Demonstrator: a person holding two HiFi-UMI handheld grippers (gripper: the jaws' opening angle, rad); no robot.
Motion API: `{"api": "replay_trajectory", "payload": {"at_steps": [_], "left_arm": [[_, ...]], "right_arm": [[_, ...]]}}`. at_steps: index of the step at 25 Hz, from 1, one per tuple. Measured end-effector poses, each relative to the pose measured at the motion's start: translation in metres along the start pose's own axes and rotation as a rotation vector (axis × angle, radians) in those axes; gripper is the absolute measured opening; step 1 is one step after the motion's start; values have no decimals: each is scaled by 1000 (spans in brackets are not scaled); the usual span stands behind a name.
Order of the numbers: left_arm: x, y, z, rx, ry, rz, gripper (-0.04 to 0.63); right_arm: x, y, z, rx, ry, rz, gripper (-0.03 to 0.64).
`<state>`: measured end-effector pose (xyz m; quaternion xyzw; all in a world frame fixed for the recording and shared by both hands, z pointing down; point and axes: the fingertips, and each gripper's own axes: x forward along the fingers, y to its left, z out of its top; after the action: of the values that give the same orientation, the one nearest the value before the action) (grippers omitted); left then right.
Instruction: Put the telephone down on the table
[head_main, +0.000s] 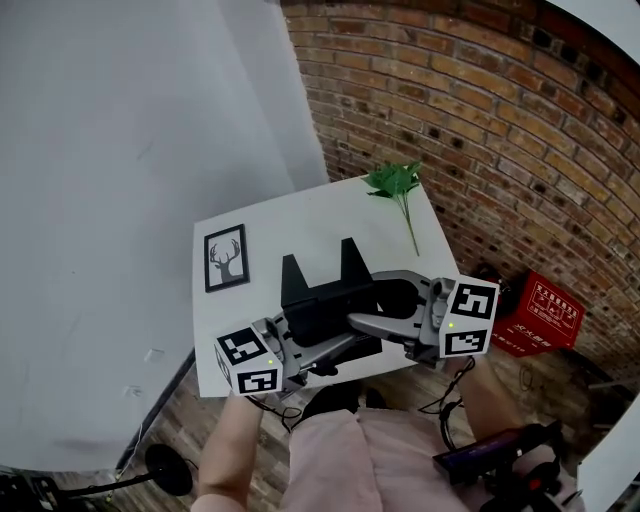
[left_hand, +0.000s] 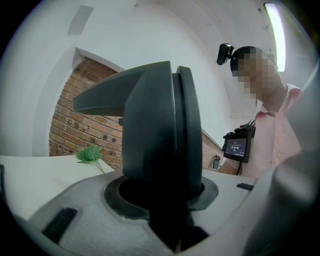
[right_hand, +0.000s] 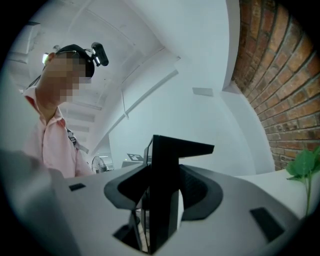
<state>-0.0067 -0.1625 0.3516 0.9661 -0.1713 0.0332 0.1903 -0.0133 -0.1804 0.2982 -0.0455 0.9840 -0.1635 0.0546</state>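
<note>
The telephone (head_main: 322, 290) is a black block with two upright horns. It hangs over the near half of the white table (head_main: 300, 218); I cannot tell whether it touches the top. My left gripper (head_main: 333, 347) reaches in from the lower left and is shut on the telephone's near left end (left_hand: 160, 140). My right gripper (head_main: 362, 321) comes from the right and is shut on a thin black edge of the telephone (right_hand: 161, 185). In both gripper views the black body fills the gap between the grey jaws, which hide its lower part.
A framed deer picture (head_main: 226, 258) lies at the table's left edge. A green leafy sprig (head_main: 398, 186) lies at the far right corner. A brick wall (head_main: 500, 130) runs along the right, with a red crate (head_main: 541, 313) on the floor. A white wall stands to the left.
</note>
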Motion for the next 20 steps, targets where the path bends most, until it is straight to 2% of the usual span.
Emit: {"api": "replay_trajectory", "payload": {"at_steps": [15,20], "left_arm": [[-21,90,27,-16,-4,-80,166],[-27,109,34,4,14,-94,166]], "right_arm": [[59,-76,16,5,13,-97,196],[72,-92,20,3,2,-116,196]]}}
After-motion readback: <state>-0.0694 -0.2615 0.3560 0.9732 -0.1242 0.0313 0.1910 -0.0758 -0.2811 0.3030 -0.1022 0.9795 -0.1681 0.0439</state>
